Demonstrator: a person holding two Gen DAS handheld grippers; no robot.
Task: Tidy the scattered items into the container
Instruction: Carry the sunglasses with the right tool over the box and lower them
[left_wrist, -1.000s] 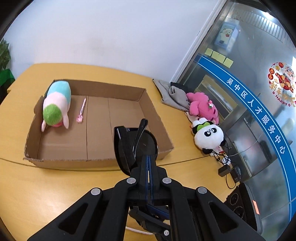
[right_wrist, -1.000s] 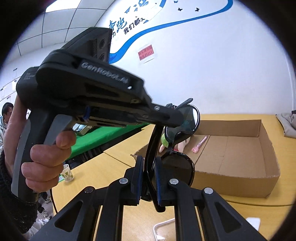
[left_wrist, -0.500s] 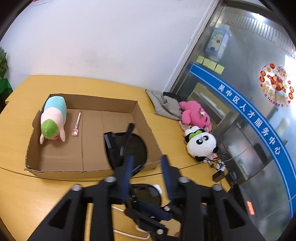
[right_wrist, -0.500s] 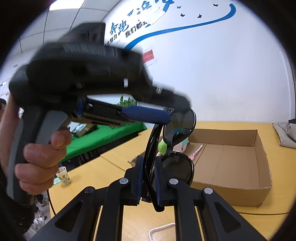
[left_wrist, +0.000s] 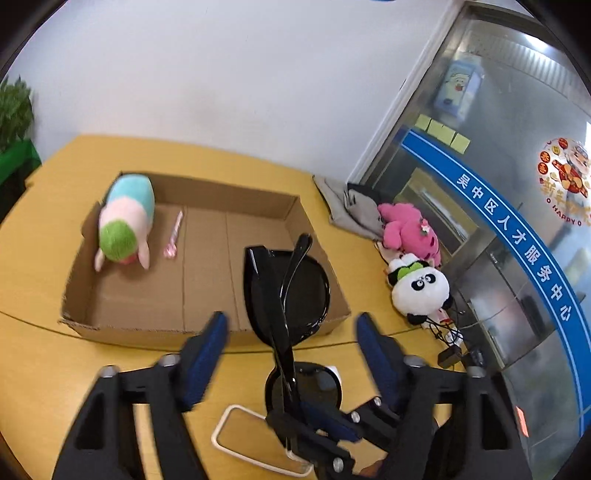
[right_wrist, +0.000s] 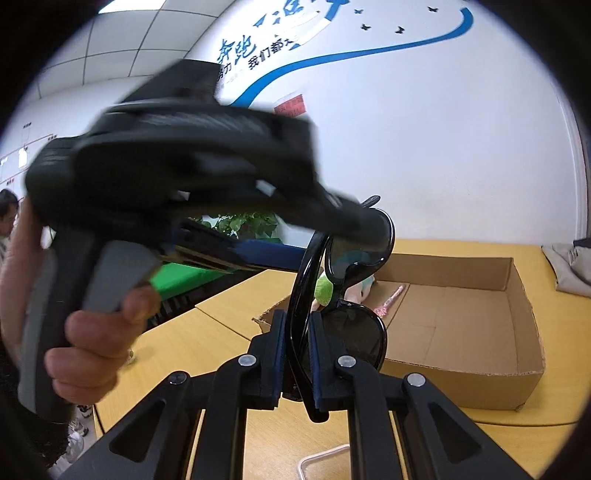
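Observation:
Black sunglasses are held up in the air in front of the open cardboard box. My right gripper is shut on the sunglasses at the frame. My left gripper is open, its blue-padded fingers spread on either side of the glasses without touching them. In the right wrist view the left gripper shows blurred, above and left of the glasses. The box holds a pastel plush toy and a pink pen.
A pink plush, a panda plush and grey cloth lie on the yellow table right of the box. A white-rimmed clear lid lies below the glasses. Cables sit by the glass wall.
My left gripper has opened and let go of the sunglasses, pulling back. The right gripper still holds them in about the same place.

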